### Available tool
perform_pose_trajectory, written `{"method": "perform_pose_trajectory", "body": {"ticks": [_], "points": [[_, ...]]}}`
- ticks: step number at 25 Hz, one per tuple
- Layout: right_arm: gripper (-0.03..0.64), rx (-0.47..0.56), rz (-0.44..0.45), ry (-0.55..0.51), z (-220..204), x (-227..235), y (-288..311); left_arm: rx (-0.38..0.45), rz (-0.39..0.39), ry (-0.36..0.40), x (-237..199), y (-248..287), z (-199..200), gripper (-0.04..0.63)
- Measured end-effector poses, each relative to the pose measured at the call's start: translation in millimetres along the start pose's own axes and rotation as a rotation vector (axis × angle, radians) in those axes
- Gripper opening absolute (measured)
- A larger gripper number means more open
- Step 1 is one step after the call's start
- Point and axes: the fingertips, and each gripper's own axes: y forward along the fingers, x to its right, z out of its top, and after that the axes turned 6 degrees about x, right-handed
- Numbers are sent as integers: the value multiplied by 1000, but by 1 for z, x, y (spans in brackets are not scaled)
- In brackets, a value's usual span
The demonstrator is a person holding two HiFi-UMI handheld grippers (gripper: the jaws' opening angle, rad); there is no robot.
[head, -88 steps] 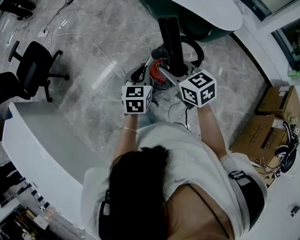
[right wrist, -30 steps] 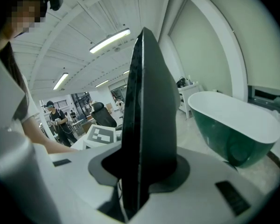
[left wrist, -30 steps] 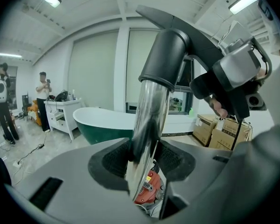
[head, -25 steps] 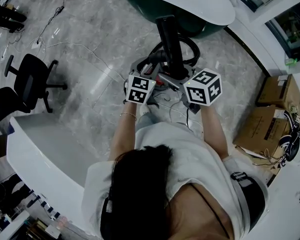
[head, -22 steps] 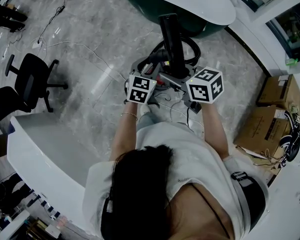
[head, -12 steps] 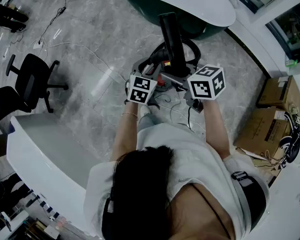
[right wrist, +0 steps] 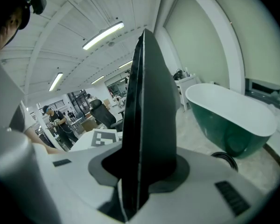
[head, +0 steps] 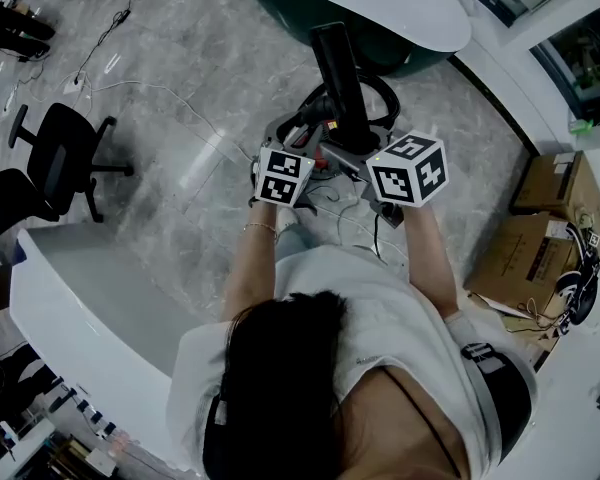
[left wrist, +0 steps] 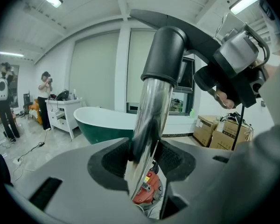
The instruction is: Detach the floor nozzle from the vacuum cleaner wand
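While the left hand-held gripper (left wrist: 142, 171) squeezes the shiny silver metal wand (left wrist: 147, 120), the right hand-held gripper (right wrist: 140, 171) squeezes the flat black plastic floor nozzle (right wrist: 151, 111) on its top end. They look joined. Next, I think, comes pulling them apart.

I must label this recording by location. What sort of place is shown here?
Probably a large open workroom or lab dressed partly as a home, not a real bathroom: a dark green, white-rimmed freestanding bathtub stands on grey marble-look floor near a black wheeled office chair and brown cardboard boxes.
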Motion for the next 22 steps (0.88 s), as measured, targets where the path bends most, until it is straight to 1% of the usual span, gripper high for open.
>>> {"method": "perform_pose_trajectory", "body": {"ticks": [4, 7, 10, 14, 18, 22], "points": [[123, 0, -35, -20, -2, 2, -1, -4, -9, 0, 3, 2, 0, 167], [123, 19, -53, -47, 3, -3, -4, 4, 3, -21, 2, 2, 0, 167], [123, 104, -36, -64, 29, -12, -14, 9, 4, -36, -4, 0, 1, 169], [123, 165, -18, -69, 52, -16, -26, 4, -1, -39, -3, -1, 0, 169], [123, 172, -17, -82, 54, -19, -30, 7, -2, -37, -1, -1, 1, 167], [123, 179, 0, -66, 52, -19, -30, 0, -3, -34, -1, 0, -1, 169]]}}
